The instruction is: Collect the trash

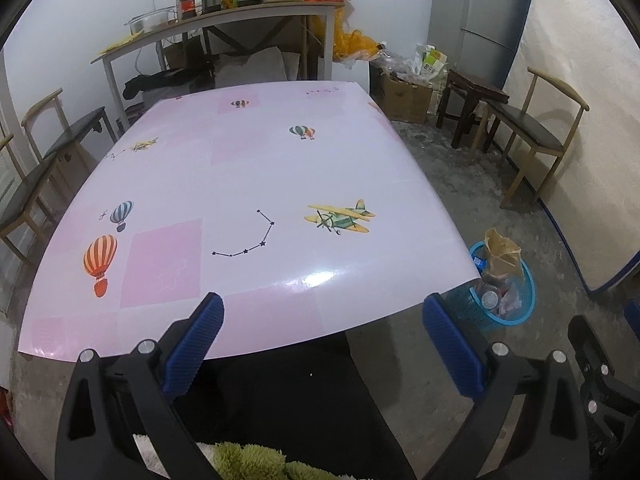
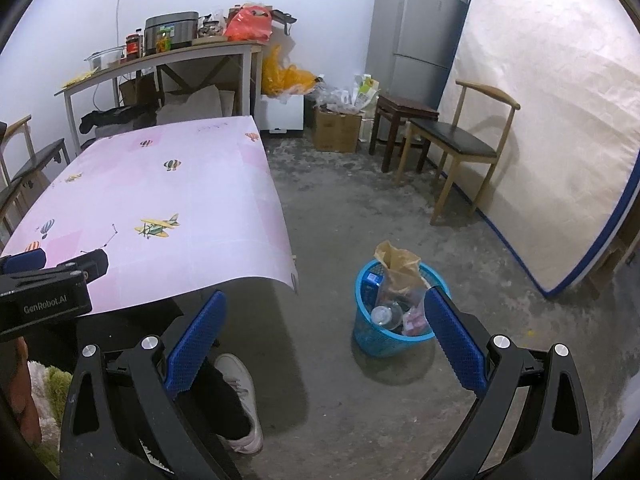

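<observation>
Right wrist view: pink table [image 2: 160, 208] at left, bare of litter; blue basket [image 2: 394, 336] on the floor near its right corner, already stuffed with a paper bag [image 2: 400, 268] and wrappers. Right gripper [image 2: 326, 340] wide, empty; left gripper [image 1: 323, 344] likewise. Probably finished: check the floor nearby, then press the bag deeper.

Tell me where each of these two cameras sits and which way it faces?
Left wrist: on the left hand-held gripper, open, facing across the pink table; dark trousers show below.
Right wrist: on the right hand-held gripper, open, facing the floor and blue trash basket; a white shoe shows.
Shared: table, basket, fridge.
</observation>
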A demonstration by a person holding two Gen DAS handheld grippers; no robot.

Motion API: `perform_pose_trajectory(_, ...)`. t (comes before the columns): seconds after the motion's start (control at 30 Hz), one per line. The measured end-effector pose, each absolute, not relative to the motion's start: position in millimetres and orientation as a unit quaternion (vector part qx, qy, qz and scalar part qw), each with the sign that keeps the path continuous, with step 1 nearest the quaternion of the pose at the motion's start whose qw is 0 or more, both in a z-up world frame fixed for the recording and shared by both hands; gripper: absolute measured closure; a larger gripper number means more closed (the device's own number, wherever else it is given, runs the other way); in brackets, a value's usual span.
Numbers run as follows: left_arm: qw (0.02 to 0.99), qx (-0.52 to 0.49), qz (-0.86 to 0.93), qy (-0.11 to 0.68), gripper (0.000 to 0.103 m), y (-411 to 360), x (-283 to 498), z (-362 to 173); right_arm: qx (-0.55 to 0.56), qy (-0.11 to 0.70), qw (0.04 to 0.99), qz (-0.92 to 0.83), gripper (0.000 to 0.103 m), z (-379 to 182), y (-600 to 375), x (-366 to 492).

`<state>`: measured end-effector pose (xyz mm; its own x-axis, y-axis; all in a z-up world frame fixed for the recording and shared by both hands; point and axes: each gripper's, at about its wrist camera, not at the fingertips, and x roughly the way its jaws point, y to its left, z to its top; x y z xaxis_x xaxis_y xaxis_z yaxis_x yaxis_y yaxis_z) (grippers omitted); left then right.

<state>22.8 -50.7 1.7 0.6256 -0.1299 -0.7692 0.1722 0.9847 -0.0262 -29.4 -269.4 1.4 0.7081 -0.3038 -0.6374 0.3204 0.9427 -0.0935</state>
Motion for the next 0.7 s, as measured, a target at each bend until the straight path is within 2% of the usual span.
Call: perform_pose_trajectory(0.7,0.901,0.055,-0.084,0.423,0.006,-58.7,22.3,1.2,0.017,0.348,0.919,-0.186,0.008,1.8,-278.0,-30.9)
